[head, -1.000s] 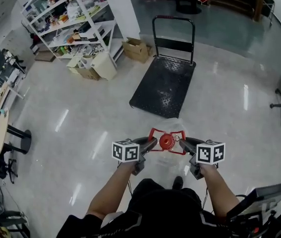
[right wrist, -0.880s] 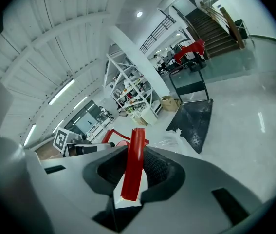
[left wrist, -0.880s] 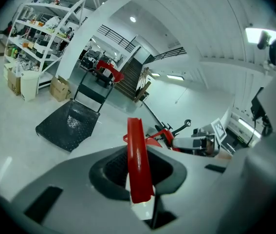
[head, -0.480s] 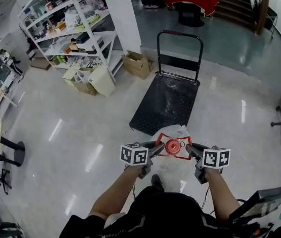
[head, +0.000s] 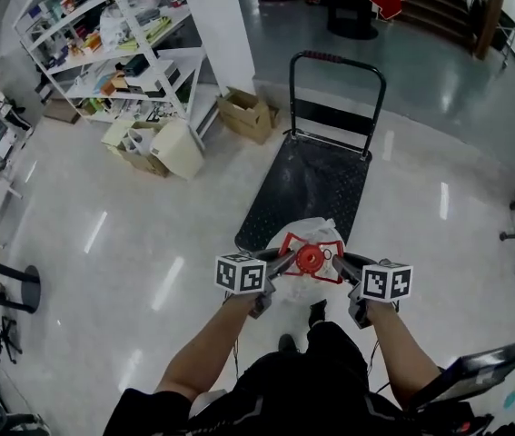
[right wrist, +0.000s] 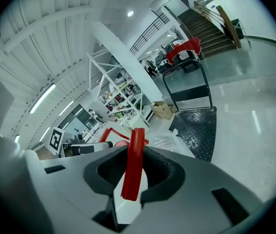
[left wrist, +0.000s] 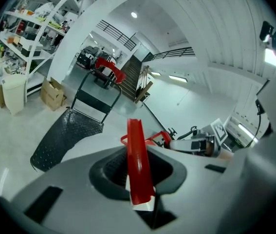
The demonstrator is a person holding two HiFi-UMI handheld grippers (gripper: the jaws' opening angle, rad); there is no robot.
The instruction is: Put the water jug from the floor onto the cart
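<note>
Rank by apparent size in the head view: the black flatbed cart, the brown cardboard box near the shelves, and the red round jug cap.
1. Black flatbed cart, clearly largest.
2. Brown cardboard box.
3. Red round jug cap, smallest despite being nearest the camera.

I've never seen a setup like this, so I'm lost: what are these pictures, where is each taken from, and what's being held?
There is no robot: a person holds a two-jaw tool in each hand. The head view comes from a camera on the person's head, looking down. The other two views come from cameras riding on the left tool and the right tool, looking along their jaws. Each tool is shut on the red handle of a water jug wrapped in clear plastic. Just ahead on the glossy floor stands a black cart with a push bar; shelves stand further left.
</note>
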